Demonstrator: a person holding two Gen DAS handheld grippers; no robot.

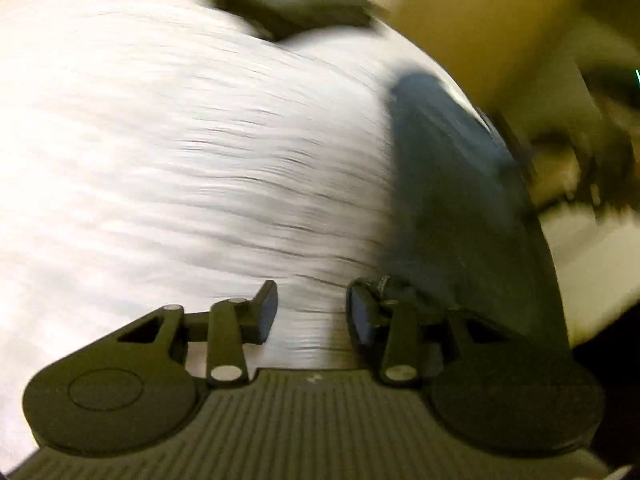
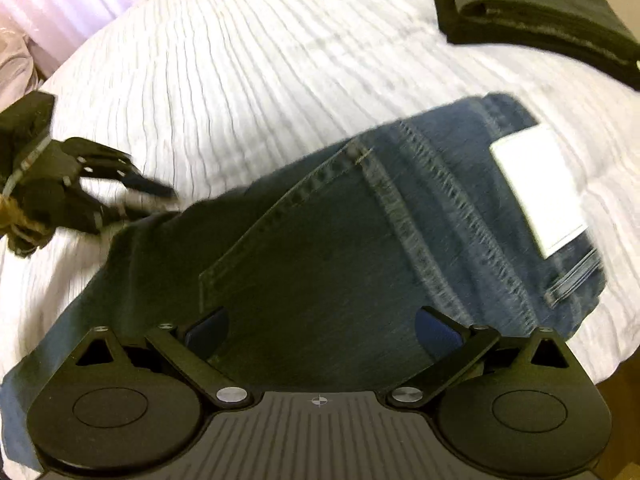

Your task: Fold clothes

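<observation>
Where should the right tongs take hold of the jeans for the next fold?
Judging by how they lie, grip the jeans at the waistband edge by the white label, coming from above. That end is a thick, flat stack on the white bedspread; the open right tongs hover over it.

Jeans [image 2: 320, 232] lie flat on the bed [image 2: 224, 80], label [image 2: 540, 188] at their right end. Folded pile [image 2: 532, 12] sits behind them, far right. Left gripper [image 2: 152, 196] at jeans' left edge.
</observation>
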